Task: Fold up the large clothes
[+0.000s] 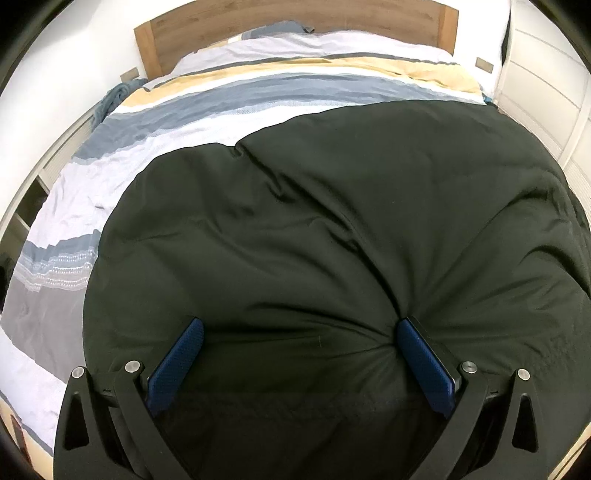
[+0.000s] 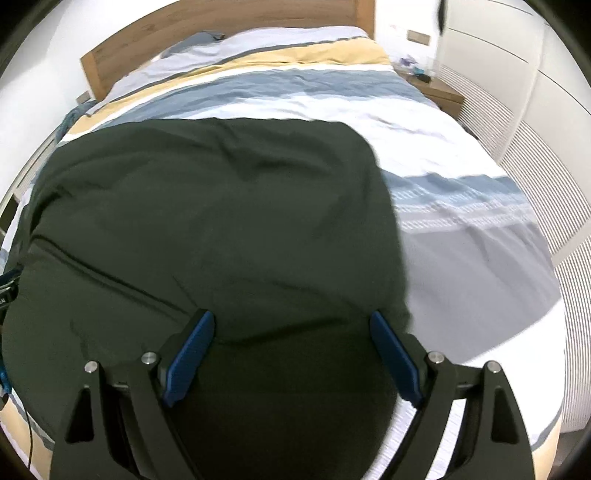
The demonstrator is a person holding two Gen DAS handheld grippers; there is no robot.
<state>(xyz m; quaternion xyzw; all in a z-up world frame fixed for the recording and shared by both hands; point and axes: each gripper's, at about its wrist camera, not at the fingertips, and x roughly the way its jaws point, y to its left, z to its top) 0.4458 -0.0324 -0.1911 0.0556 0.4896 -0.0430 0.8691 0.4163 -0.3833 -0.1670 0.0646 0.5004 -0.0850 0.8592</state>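
Note:
A large dark green garment (image 1: 314,229) lies spread on the striped bed; it also fills the right wrist view (image 2: 207,221). My left gripper (image 1: 300,332) is open, its blue pads wide apart over the near part of the cloth, where creases bunch toward the right pad (image 1: 421,354). My right gripper (image 2: 291,325) is open too, low over the garment's near right part, close to its right edge. Neither gripper holds cloth. The garment's near edge is hidden under the grippers.
The bed (image 1: 147,122) has a white, blue, grey and yellow striped cover and a wooden headboard (image 1: 295,18). A white wardrobe (image 2: 517,92) stands right of the bed with a small nightstand (image 2: 436,92). A low shelf (image 1: 33,199) runs along the left.

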